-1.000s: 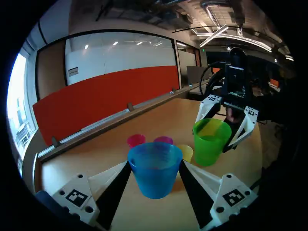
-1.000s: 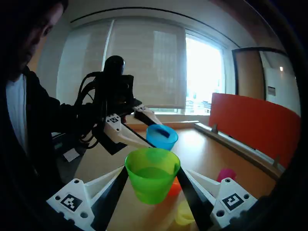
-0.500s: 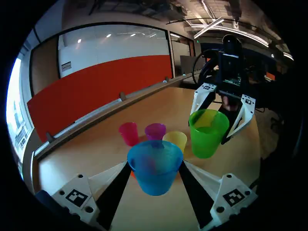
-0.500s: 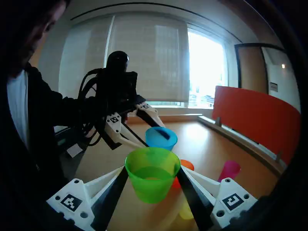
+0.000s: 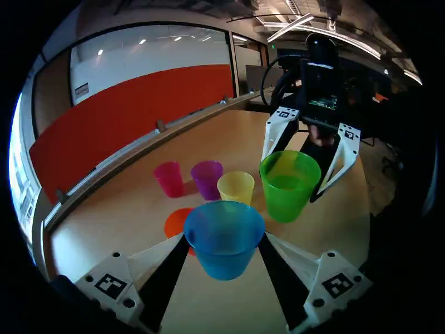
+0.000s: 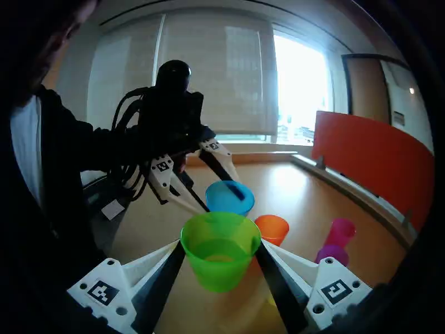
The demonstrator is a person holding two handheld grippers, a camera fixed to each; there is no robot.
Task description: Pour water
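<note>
The left tongs (image 5: 224, 240) are clenched on a blue plastic cup (image 5: 224, 253), which is gripped upright with one finger pressed to each side of its wall; whether anything lies inside it cannot be told. The right tongs (image 6: 221, 249) are likewise clenched on a green plastic cup (image 6: 221, 261), held upright, and water (image 6: 219, 255) is seen in its lower part. In the left gripper view the right tongs (image 5: 293, 177) are found ahead and to the right of the left tongs, with the green plastic cup (image 5: 289, 192) level with them and near the blue one, though the two cups are apart. In the right gripper view the left tongs (image 6: 221, 193) are seen just beyond the green cup, with the blue plastic cup (image 6: 229, 199) clasped at their tips and a dark sleeve (image 6: 72, 156) behind them. Four smaller cups are stood on the wooden desk (image 5: 122, 217). Just ahead of the left tongs and a little to the left, an orange cup (image 5: 178, 222) is partly hidden by the blue one. Farther ahead, a pink cup (image 5: 169, 179), a purple cup (image 5: 207, 179) and a yellow cup (image 5: 236, 187) are set close together in a row. Ahead and right of the right tongs, the orange cup (image 6: 271, 229) is seen nearest, with the pink cup (image 6: 340, 232) and the purple cup (image 6: 332, 255) farther right. A red partition (image 5: 128, 111) is raised along the far edge of the desk, and a bright window (image 6: 295, 89) is seen beyond the left tongs.
</note>
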